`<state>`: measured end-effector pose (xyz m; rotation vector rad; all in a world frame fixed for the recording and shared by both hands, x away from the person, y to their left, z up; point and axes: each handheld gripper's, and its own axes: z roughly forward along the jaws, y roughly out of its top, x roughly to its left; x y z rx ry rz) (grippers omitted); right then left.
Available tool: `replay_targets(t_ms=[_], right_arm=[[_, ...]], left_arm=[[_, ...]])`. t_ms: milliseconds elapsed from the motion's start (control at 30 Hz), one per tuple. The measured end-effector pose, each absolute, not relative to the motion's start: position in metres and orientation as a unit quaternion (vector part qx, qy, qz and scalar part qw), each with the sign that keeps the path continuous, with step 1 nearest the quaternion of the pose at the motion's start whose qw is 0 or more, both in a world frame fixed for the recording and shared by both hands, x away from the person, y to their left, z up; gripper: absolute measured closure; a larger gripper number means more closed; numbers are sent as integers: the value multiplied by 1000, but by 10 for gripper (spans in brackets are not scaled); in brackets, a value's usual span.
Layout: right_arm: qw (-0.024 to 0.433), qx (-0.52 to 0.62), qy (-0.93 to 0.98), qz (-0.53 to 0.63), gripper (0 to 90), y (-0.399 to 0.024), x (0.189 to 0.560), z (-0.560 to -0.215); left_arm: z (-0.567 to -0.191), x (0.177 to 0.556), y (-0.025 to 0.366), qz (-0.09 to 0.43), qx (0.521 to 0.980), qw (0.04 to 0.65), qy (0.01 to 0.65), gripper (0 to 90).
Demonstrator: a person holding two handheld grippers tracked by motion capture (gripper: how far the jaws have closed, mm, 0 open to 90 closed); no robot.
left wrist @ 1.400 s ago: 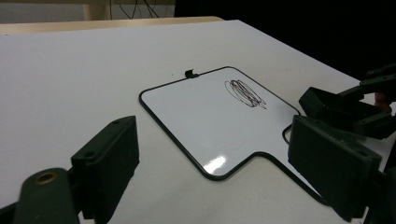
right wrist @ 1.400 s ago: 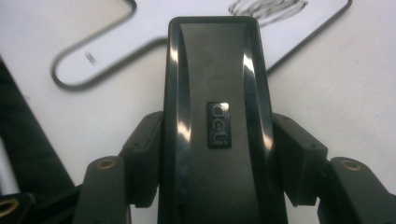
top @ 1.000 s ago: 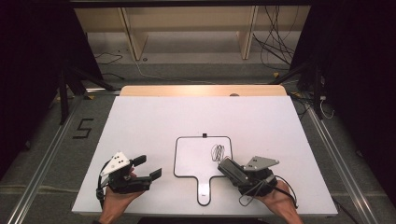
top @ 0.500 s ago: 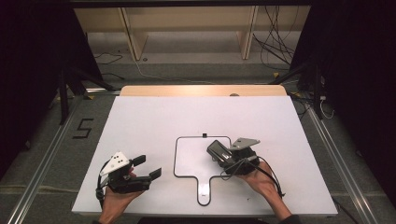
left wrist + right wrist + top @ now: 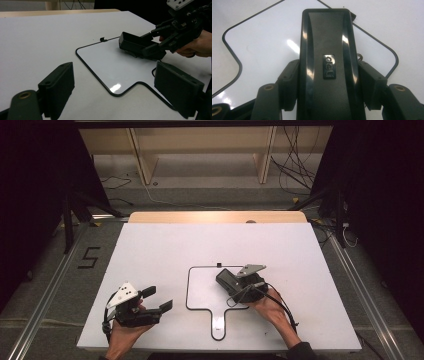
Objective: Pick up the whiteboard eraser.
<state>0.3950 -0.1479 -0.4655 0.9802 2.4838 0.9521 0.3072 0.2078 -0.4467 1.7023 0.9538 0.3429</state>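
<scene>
Two claws: right claw (image 5: 325, 100) grips eraser (image 5: 327, 62) over whiteboard (image 5: 205, 290); left claw (image 5: 159, 299) spread.

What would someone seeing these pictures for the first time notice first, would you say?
Probably the glossy black block clamped in the right tongs, held over the small white paddle-shaped board with the thin black rim near the table's front edge. Next, the left tongs to the board's left, jaws spread wide with nothing between them. All of it lies on a large white table ringed by dark surroundings.
</scene>
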Motion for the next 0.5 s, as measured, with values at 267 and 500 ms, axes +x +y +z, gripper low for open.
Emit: replay_targets(t_ms=[267, 500], right_arm=[[148, 342, 867, 332, 410, -145, 395, -467], [144, 341, 868, 330, 410, -142, 395, -469]], left_arm=[[-447, 307, 208, 144, 718, 548, 404, 156], [-447, 308, 207, 143, 717, 549, 405, 156]])
